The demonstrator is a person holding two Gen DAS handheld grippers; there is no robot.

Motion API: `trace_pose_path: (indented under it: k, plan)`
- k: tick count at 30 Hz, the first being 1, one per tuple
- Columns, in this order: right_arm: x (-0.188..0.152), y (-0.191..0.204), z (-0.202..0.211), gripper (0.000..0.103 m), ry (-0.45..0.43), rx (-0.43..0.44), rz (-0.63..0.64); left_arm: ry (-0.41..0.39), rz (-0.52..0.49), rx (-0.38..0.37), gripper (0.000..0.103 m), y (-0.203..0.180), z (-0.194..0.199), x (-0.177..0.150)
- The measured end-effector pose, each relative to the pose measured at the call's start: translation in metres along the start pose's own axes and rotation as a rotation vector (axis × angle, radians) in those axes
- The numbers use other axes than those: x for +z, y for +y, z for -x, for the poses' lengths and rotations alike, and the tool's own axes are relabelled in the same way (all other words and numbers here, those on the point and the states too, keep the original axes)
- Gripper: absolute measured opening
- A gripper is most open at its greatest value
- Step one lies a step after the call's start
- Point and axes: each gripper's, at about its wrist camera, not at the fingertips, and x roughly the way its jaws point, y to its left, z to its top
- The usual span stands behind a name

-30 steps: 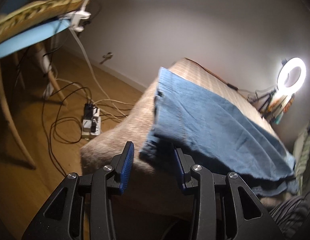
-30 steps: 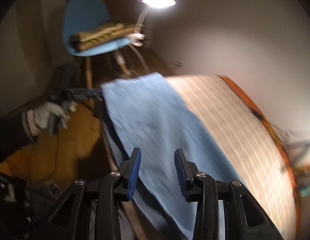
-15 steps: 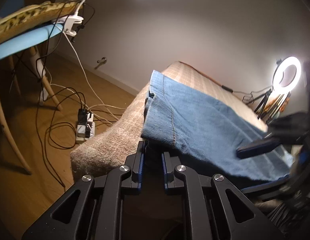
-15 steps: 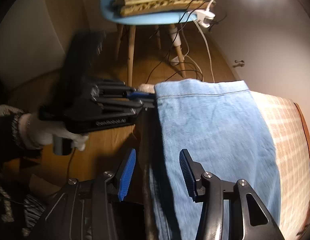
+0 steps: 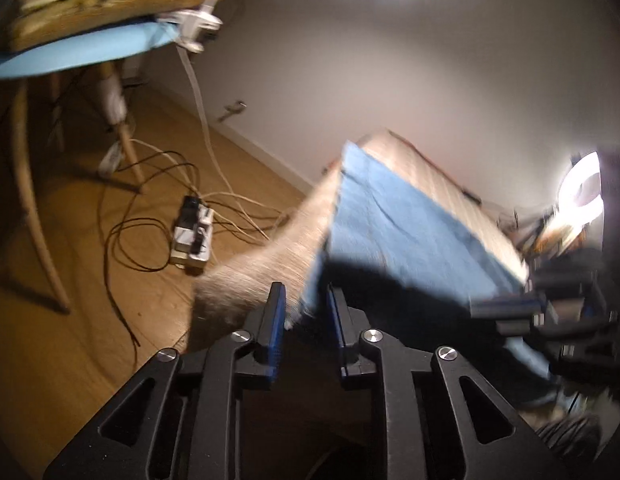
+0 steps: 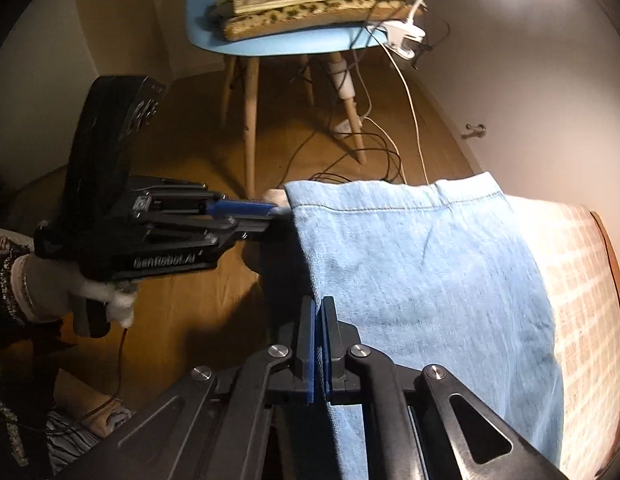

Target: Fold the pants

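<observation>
Blue denim pants (image 6: pixel 409 272) lie flat on a bed with a beige striped cover (image 6: pixel 581 280). My right gripper (image 6: pixel 317 312) is shut on the pants' near long edge, with the denim pinched between its blue pads. The left gripper (image 6: pixel 276 216), held by a gloved hand (image 6: pixel 42 288), reaches in from the left to the pants' corner. In the blurred left wrist view, the left gripper (image 5: pixel 306 312) has its jaws opening. The edge of the pants (image 5: pixel 389 216) sits between its pads, with a gap showing. The right gripper (image 5: pixel 505 308) is a dark blur at the right.
A blue chair (image 6: pixel 270 36) with folded cloths stands beyond the bed, with a clip lamp (image 6: pixel 401 36) on it. A power strip (image 5: pixel 190 236) and loose cables lie on the wooden floor. A ring light (image 5: pixel 581 192) glows at the far right.
My right gripper has come down to the pants' near edge and closed on it. The left gripper narrowed at the corner, then its jaws parted again as it shifted slightly.
</observation>
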Motion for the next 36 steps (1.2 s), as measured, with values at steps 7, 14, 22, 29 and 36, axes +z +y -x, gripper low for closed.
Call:
trace_pose_path:
  k: [7,14,22,29,36]
  plan:
    - [0.001,0.018,-0.016,0.000,0.040,0.007,0.032,-0.037,0.033,0.011,0.020,0.017,0.027,0.010]
    - [0.000,0.007,0.012,0.056,-0.025,-0.016,-0.001,0.030,0.050,-0.117,0.020,0.002,0.014,0.011]
    - [-0.022,0.014,-0.019,0.035,0.082,-0.096,0.069,0.138,0.131,-0.178,0.039,-0.004,-0.014,0.001]
    - [-0.019,-0.005,-0.010,0.009,0.043,-0.134,0.020,0.066,0.196,-0.166,0.009,-0.004,-0.021,0.021]
    - [-0.016,-0.004,0.036,0.006,-0.040,-0.081,0.001,-0.021,0.103,-0.188,0.005,-0.034,0.010,0.037]
